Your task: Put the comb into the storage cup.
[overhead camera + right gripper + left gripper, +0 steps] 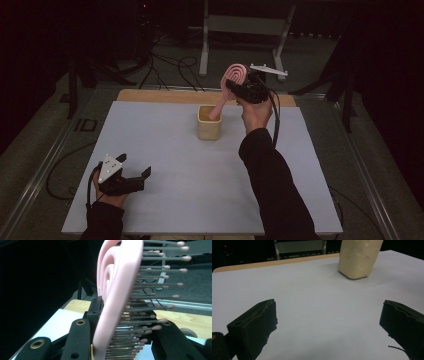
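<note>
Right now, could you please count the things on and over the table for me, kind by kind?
Hairbrush: 1, pink, held in the right gripper, handle end in the cup.
Cup: 1, cream, standing on the table.
Grippers: 2, counting the left gripper, open and empty.
Total: 4.

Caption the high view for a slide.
Right gripper holds a pink hairbrush, handle down in the cream cup; left gripper rests open on the table.

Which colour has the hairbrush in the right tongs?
Pink hairbrush; clearest in the right gripper view.
</note>
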Demonstrator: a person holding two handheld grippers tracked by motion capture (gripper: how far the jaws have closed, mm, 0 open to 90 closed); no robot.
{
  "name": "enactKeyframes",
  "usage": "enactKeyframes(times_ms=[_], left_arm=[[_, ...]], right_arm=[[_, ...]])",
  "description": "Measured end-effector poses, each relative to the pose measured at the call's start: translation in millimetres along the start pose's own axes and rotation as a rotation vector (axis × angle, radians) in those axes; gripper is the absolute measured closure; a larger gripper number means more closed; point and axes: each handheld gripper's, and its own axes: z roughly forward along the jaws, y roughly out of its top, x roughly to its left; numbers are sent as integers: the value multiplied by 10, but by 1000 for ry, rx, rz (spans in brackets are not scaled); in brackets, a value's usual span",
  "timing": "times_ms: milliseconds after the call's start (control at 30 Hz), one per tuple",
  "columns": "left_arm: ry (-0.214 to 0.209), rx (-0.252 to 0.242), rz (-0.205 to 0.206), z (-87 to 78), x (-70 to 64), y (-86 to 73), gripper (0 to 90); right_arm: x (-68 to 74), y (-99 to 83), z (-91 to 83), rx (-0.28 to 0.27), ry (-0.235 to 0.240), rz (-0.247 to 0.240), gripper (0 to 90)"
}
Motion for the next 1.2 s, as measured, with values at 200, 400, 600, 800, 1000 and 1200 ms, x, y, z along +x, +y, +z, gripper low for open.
enactKeyframes(times_ms=[200,400,600,800,1000,1200], left_arm=[[0,0,0,-1,1,0,16],[0,0,-1,-3,1,2,16],[0,0,-1,-3,3,1,16],[0,-1,-1,-4,6,1,16],[-1,-1,0,-7,7,2,16],[-1,-1,-1,-6,7,2,16]], right_arm=[[18,-34,38,8,1,-1,637],[35,-70,78,13,3,-3,637],[49,-110,116,20,5,-1,637],[64,-150,157,29,11,-2,637],[101,-176,194,36,16,-8,636],[119,-213,232,47,18,-12,637]])
